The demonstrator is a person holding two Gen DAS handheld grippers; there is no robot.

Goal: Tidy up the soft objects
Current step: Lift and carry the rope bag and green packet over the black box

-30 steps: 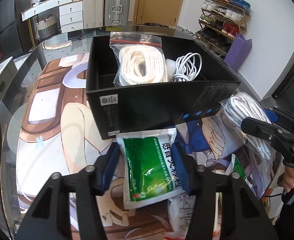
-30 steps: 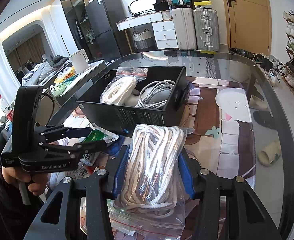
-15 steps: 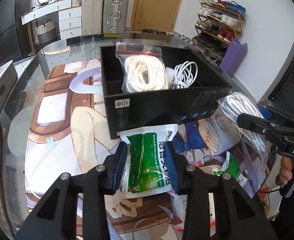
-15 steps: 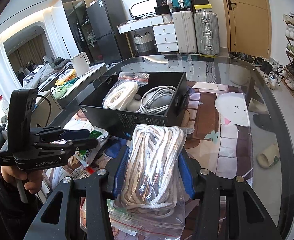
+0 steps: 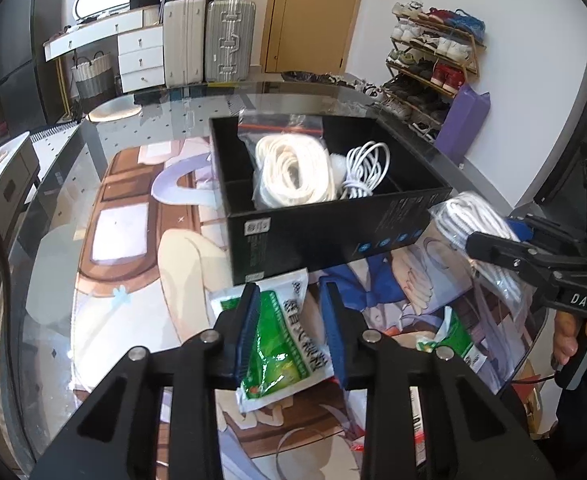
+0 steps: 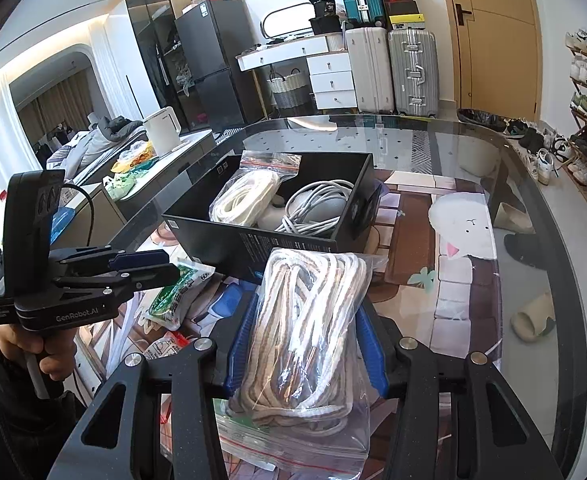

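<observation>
My left gripper (image 5: 291, 316) is shut on a green and white medicine packet (image 5: 283, 340), lifted a little above the table just in front of the black box (image 5: 325, 232). My right gripper (image 6: 305, 320) is shut on a clear zip bag of grey-white rope (image 6: 309, 320), held near the box's (image 6: 253, 244) near right corner. The box holds a bagged white rope (image 5: 293, 172) and a coiled white cable (image 5: 365, 168). The right gripper with its bag (image 5: 477, 220) also shows at the right of the left wrist view.
The glass table (image 6: 473, 152) has a printed mat under it. More packets (image 5: 449, 340) and papers lie at the near edge. A bench with a kettle (image 6: 161, 128) stands to the left, a shoe rack (image 5: 433, 56) to the right.
My left gripper closed on the green packet and lifted it back from the box. The right gripper stayed shut on the rope bag, almost still.
</observation>
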